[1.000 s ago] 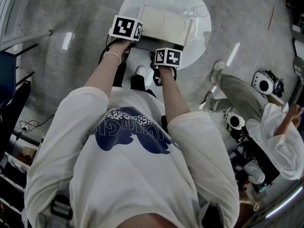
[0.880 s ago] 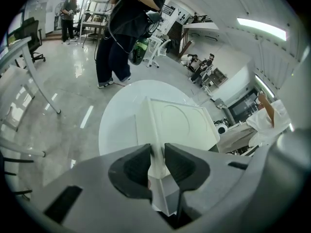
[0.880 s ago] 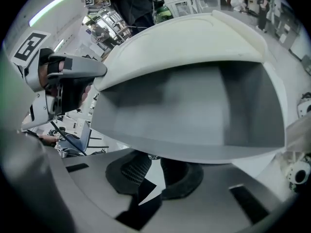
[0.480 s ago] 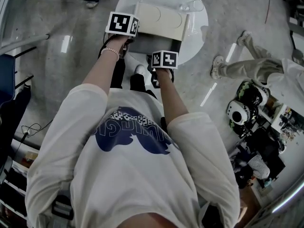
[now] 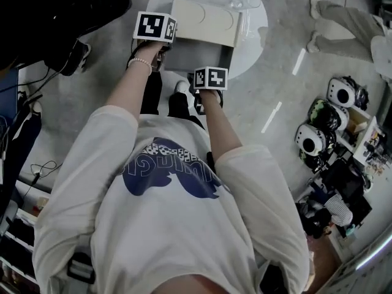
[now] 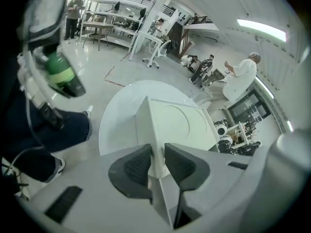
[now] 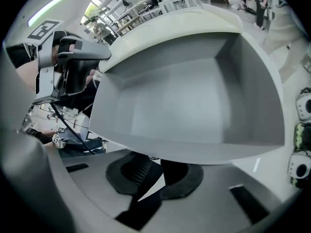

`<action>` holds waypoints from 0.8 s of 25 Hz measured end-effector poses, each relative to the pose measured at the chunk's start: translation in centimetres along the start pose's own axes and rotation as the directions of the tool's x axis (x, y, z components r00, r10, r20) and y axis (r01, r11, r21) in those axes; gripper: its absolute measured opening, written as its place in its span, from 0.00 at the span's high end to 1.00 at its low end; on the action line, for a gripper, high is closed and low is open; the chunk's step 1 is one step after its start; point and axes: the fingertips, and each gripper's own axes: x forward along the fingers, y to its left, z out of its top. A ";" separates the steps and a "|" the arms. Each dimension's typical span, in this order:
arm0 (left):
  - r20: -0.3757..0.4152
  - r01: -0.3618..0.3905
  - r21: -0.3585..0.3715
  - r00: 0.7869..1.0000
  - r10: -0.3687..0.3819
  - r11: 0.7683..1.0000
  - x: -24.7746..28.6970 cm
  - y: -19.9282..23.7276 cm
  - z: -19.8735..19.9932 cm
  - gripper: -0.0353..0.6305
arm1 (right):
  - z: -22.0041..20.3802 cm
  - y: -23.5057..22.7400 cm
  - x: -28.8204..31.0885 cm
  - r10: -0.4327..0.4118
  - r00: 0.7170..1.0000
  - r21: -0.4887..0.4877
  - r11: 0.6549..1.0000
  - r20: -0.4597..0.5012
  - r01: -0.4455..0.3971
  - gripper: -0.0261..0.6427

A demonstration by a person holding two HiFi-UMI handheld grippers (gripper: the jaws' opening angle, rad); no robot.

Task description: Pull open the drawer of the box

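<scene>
The grey open-topped drawer (image 5: 197, 55) now stands clearly further out of the cream rectangular box (image 5: 205, 21) than it did a second ago. In the head view, a second ago only a thin slice of it showed at the box's near face. Now a broad grey tray reaches toward the person. The right gripper (image 7: 154, 171) has drawn back with it. Its jaws are set narrowly on the drawer's front, though the contact point is hidden under the front lip.

The left gripper (image 6: 156, 154) has not shifted. Its jaws stand wide and are clamped on the near upright corner of the box, bracing it. The box has kept its place on the round white table (image 5: 252, 49).

Judging by how much of its floor shows in the right gripper view, the drawer is close to fully open. Little pulling seems left.

There is one box, one drawer and one table. The drawer holds nothing. There are two grippers, each with one black-and-white marker cube (image 5: 155, 27).
</scene>
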 end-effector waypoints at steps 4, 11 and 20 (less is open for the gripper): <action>0.002 -0.005 -0.002 1.000 0.005 1.000 -0.2 0.0 -0.2 0.80 | -0.2 0.1 0.0 0.002 1.000 -0.002 1.000 0.001 -0.002 0.88; 0.006 -0.007 0.001 1.000 0.007 1.000 0.0 -0.1 -0.1 0.80 | 0.0 -0.1 0.2 0.005 1.000 -0.005 1.000 0.009 -0.005 0.88; 0.013 -0.020 0.006 1.000 0.020 1.000 -0.3 -0.2 -0.6 0.80 | -0.6 0.0 0.1 0.019 0.999 0.017 1.000 0.048 -0.019 0.87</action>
